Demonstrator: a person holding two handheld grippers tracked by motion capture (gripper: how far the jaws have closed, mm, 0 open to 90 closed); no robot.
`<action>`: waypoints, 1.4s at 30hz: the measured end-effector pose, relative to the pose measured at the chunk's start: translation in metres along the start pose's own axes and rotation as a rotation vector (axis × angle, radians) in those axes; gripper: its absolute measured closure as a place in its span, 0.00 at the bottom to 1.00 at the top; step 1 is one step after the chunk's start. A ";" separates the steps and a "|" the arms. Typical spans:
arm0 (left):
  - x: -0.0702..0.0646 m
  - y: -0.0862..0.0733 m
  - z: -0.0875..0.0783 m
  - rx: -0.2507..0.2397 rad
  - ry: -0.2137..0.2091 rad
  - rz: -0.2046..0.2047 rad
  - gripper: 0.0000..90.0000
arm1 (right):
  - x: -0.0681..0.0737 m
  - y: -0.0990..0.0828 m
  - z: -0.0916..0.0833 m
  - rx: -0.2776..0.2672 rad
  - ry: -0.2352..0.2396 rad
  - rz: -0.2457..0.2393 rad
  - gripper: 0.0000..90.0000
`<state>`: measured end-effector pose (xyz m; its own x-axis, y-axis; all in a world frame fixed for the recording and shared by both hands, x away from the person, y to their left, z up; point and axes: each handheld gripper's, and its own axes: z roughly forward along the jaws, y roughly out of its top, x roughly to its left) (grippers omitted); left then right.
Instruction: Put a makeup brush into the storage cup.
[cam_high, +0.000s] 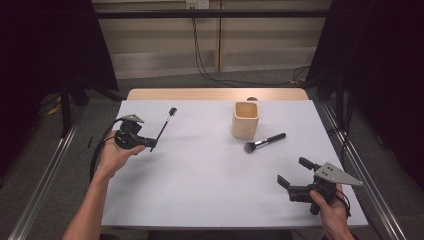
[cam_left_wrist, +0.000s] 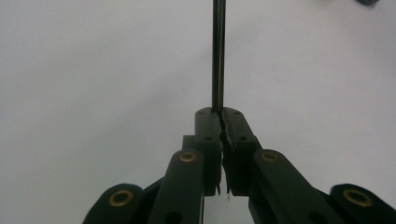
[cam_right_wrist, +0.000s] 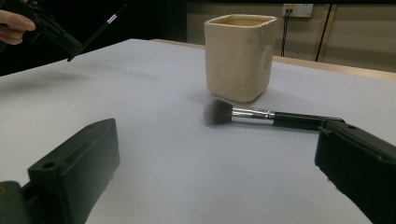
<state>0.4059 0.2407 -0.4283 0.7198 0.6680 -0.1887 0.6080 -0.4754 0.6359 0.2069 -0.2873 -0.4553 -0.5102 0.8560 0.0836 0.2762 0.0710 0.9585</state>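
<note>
We see a thin black wand (cam_high: 164, 127), maybe a slim makeup brush, pinched at its lower end and slanting up above the table's left side. Its small dark head points away from us.

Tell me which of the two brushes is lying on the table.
The fat powder brush with the fluffy head, lying beside the beige cup. The thin brush is off the table, clamped in the left hand-held gripper.

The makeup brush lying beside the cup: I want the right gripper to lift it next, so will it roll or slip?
The makeup brush has a round handle lying flat on the smooth table, so a nudge would probably roll it. Its glossy black handle may slide between the fingers. The fluffy head would likely give, so gripping mid-handle seems safer.
</note>
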 end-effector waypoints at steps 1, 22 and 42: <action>-0.001 -0.002 0.000 -0.003 0.002 -0.003 0.95 | 0.000 0.000 0.000 0.000 0.000 0.000 0.00; -0.011 -0.024 -0.005 -0.268 0.041 0.041 0.95 | 0.000 0.000 -0.001 -0.001 -0.008 -0.002 0.00; -0.032 -0.047 -0.015 -0.379 0.003 0.036 0.95 | 0.001 0.000 0.001 -0.002 0.006 -0.011 0.00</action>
<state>0.3498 0.2503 -0.4410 0.7372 0.6566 -0.1597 0.4149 -0.2533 0.8739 0.2071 -0.2863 -0.4554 -0.5186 0.8518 0.0745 0.2687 0.0797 0.9599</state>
